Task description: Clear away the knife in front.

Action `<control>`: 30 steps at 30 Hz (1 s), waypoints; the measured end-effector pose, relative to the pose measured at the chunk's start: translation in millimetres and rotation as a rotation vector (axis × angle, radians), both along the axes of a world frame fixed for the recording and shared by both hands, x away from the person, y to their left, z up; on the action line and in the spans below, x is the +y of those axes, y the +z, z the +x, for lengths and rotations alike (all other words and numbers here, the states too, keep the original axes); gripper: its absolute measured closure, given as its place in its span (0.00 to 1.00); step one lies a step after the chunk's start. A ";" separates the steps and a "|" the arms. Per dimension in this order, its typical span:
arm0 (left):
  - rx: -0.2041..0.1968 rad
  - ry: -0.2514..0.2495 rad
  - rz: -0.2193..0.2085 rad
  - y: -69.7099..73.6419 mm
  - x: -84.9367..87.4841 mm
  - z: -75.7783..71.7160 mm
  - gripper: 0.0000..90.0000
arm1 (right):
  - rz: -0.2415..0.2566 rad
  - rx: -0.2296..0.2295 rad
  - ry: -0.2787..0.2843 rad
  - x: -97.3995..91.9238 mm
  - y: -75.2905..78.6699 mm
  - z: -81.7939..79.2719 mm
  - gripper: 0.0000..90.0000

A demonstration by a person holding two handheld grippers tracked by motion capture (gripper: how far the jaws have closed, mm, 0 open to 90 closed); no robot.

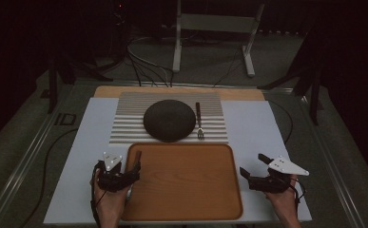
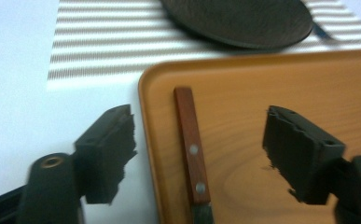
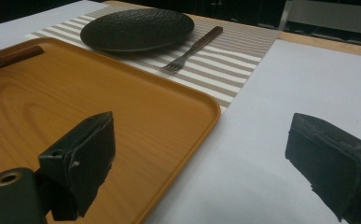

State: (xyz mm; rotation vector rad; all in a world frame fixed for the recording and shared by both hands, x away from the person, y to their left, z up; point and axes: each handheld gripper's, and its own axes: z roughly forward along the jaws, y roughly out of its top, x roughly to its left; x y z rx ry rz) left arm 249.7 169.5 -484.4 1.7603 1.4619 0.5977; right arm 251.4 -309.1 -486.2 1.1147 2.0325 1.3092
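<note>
The left claw (image 2: 199, 156) stands open over the tray's (image 2: 281, 116) left edge, one jaw above the white worktop (image 2: 15, 84), the other above the tray. Between the jaws, touched by neither, a knife (image 2: 192, 154) with a reddish wooden handle lies flat along the tray's left rim. The right claw (image 3: 206, 163) is open and empty beside the tray's right edge. Beyond the tray, a dark plate (image 1: 169, 119) and a fork (image 1: 199, 121) rest on a striped mat (image 1: 129, 128).

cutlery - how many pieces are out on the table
2: a knife lies along the left edge of the tray; a fork lies on the striped mat, right of the plate.
</note>
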 end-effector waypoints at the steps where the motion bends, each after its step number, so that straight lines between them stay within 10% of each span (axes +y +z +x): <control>1: -0.010 -0.005 -0.006 1.1 0.5 1.3 0.25 | 0.001 0.000 0.000 -0.1 0.0 0.0 0.09; 14: -0.099 -0.123 -0.095 20.6 12.5 12.9 0.01 | 0.005 -0.001 -0.001 -0.6 0.4 -0.1 0.09; 30: -0.211 -0.197 -0.076 40.1 30.3 28.8 0.00 | 0.008 -0.005 -0.002 -1.1 1.0 -0.8 0.09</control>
